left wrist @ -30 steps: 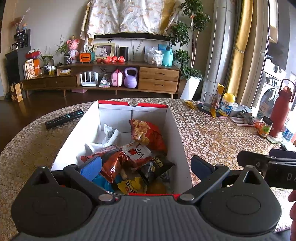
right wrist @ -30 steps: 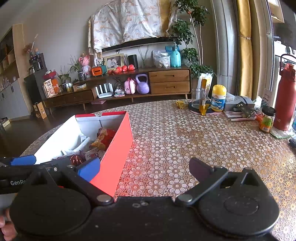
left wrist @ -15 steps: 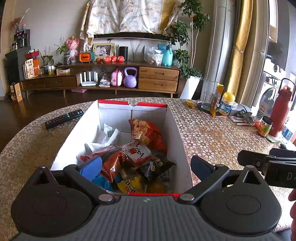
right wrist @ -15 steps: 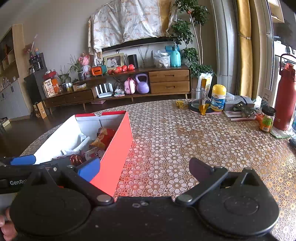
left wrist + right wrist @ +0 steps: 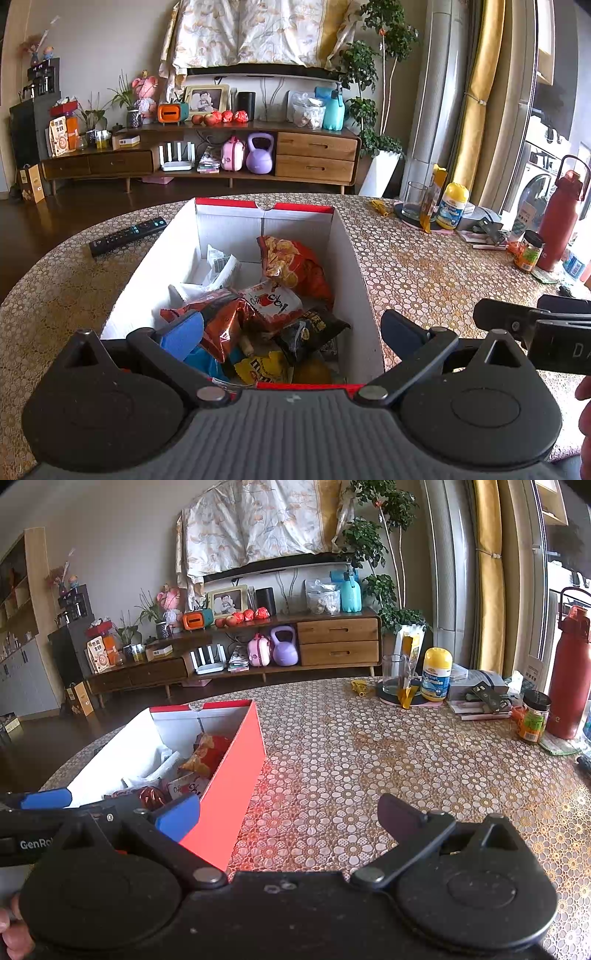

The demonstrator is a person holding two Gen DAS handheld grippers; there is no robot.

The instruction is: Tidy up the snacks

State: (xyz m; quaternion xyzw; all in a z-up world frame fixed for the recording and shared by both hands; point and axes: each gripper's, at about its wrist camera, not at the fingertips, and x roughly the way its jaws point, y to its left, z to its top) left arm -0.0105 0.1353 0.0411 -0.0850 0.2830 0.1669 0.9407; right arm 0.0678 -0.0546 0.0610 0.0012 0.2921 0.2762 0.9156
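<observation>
L gripper (image 5: 291, 332) hung wide open, empty, over red cardboard box (image 5: 264, 206) w/ snack bags (image 5: 291, 266); R gripper (image 5: 288, 812) wide open, empty, beside box on table (image 5: 369, 746)

The left gripper (image 5: 291, 328) has eased a touch nearer the snack box (image 5: 360, 280); nothing else has shifted.

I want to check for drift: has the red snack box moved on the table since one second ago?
No. The red box keeps its place beside the remote on the table.
</observation>
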